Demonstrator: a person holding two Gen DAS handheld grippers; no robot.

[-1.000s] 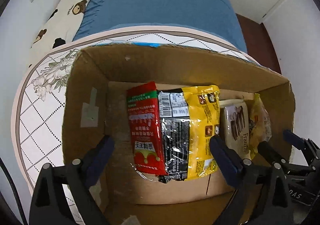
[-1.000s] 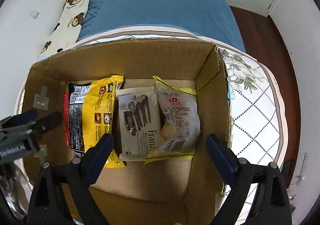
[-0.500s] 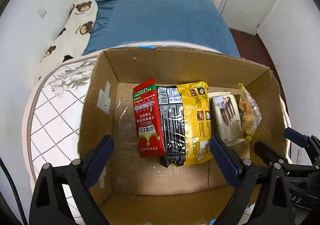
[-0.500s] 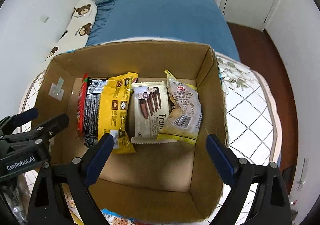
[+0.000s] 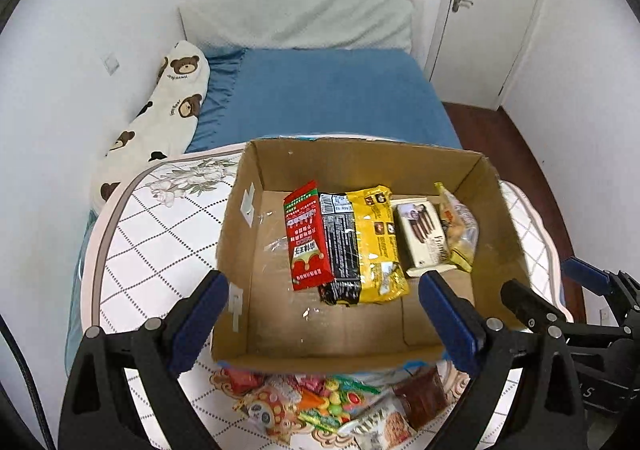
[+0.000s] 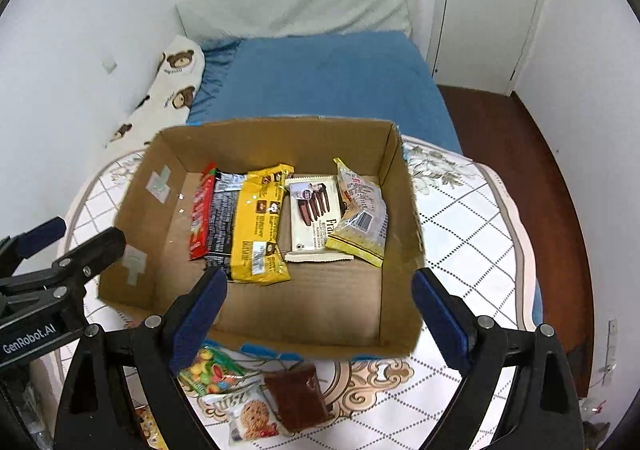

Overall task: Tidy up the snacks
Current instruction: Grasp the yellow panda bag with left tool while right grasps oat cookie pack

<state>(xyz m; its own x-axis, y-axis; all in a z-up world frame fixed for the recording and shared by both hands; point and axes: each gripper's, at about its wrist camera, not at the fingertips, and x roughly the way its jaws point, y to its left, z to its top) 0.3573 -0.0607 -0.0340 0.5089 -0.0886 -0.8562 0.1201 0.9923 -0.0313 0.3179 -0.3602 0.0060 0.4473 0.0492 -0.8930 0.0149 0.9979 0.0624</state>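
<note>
Brown snack (image 6: 298,396) unobstructed at right wrist – left gripper (image 5: 324,324) overlaps it.

5 snack packets (image 5: 356,242) lie side by side in the box (image 5: 256,330), more snacks (image 5: 320,406) before it.

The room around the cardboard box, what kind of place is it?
Most likely a home bedroom. A bed with a blue sheet stands behind the table, a long bear-print pillow lies along the wall, and a white door is at the back.

Snack pile (image 5: 320,410) partly hidden by box (image 5: 320,358), cut off at btm edge
</note>
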